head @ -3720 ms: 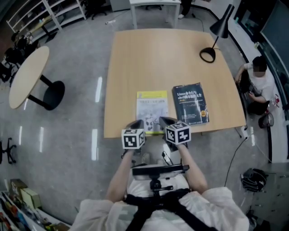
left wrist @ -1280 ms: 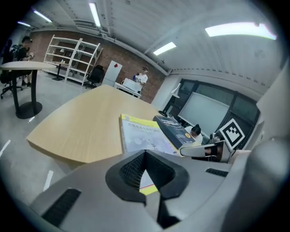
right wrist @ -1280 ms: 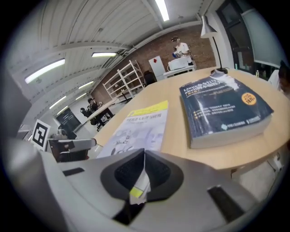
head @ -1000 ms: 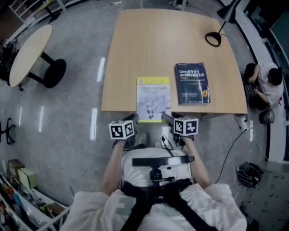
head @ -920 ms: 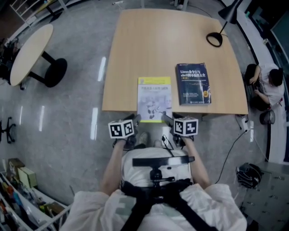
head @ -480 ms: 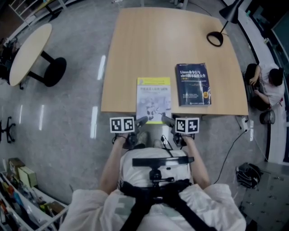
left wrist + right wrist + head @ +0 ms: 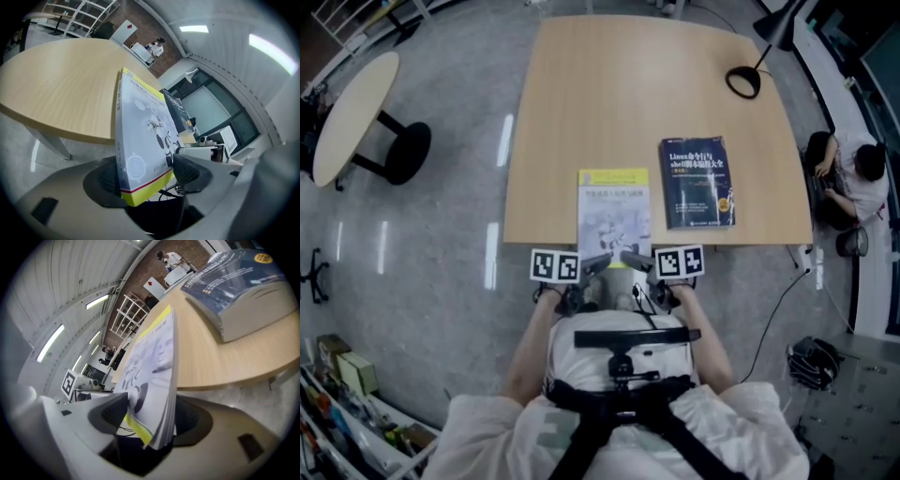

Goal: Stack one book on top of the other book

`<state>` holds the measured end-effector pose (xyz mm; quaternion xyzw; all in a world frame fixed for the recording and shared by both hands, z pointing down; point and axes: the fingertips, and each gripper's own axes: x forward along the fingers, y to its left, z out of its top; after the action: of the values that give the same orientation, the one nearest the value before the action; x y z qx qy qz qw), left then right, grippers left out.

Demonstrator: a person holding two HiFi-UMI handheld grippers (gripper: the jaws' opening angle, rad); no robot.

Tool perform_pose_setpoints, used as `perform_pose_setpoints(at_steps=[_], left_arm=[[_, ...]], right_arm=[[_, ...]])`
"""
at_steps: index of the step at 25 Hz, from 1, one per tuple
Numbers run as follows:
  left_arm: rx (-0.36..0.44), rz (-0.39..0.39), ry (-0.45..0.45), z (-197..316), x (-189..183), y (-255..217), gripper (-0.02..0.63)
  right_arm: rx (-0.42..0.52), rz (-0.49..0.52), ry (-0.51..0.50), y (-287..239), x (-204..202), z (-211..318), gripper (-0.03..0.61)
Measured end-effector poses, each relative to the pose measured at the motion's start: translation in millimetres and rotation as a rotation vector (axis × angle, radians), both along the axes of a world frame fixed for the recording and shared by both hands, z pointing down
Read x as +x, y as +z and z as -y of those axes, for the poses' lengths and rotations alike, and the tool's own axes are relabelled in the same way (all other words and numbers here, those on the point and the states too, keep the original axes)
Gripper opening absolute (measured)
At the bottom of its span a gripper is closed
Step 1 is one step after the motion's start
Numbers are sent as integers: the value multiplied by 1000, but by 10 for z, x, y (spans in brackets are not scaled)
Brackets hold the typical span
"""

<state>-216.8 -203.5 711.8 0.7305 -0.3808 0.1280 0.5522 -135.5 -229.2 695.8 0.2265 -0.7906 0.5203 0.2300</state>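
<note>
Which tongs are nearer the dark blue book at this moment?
Right. The right tongs sit at the yellow book's near edge, on the side facing the dark blue book. The left tongs are at the same edge, farther left. Neither touches the dark one.

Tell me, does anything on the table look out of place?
The yellow book sticks out past the near edge of the table, while the dark blue book lies fully on it.

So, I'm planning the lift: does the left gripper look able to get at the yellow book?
Likely yes: the yellow book overhangs the table's near edge, and that overhanging end sits between the left gripper's open jaws, with nothing blocking it.
</note>
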Motion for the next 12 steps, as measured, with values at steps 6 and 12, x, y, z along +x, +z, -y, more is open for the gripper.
perform_pose_setpoints(at_steps=[6,12], left_arm=[[-43,-50,7,19,53,42,316],[-16,-18,3,30,52,-9,299]], right_arm=[[-25,38,15,27,-65,21,293],[68,35,6,-95,-54,25,221]])
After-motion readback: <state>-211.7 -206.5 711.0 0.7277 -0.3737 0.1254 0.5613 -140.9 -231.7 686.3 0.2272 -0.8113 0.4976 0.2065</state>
